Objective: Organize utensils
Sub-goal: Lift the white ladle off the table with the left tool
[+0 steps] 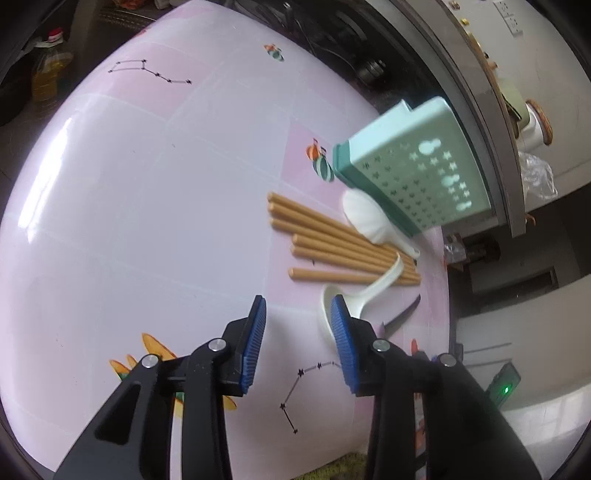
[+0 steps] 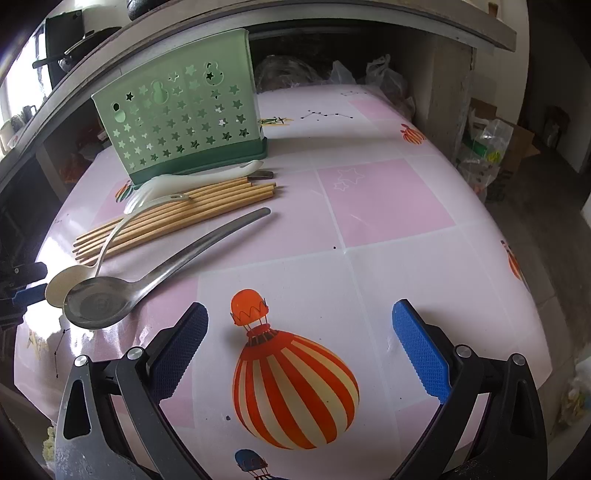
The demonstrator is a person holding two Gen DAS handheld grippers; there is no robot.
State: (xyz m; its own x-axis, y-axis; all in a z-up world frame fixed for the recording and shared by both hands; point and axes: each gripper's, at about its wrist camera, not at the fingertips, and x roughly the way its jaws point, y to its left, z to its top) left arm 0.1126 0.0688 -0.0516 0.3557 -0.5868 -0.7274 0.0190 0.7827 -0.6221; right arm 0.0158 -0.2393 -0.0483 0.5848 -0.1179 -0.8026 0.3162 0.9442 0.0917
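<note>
Left gripper [image 1: 298, 317]: my jaws stand partly open over the table [image 1: 147, 221], holding nothing. One blue pad sits in front of the white spoon's bowl [image 1: 328, 314]; I cannot tell whether it touches.
Right gripper [image 2: 300, 328]: my jaws are spread wide and hold nothing, hanging above a printed balloon [image 2: 291, 384] on the cloth.
Holder [image 2: 181, 122]: green, star-punched, upright at the far left of the table in my right view, close under a shelf edge [image 2: 332, 22].
Chopsticks [image 2: 173, 218]: a bundle lying flat just in front of the holder, ends uneven.
White spoons: one [image 2: 110, 236] lies across the chopsticks, its bowl toward my left gripper; a second [image 2: 199, 179] lies between the holder's base and the chopsticks.
Steel spoon [image 2: 147, 280]: beside the chopsticks on the nearer side, apart from them, its bowl just beside the white spoon's bowl.
Edges: the utensils lie near the table's edge in my left view, with floor beyond.
Open room: bare cloth stretches wide to the left of my left gripper, and to the right and ahead of my right gripper.
</note>
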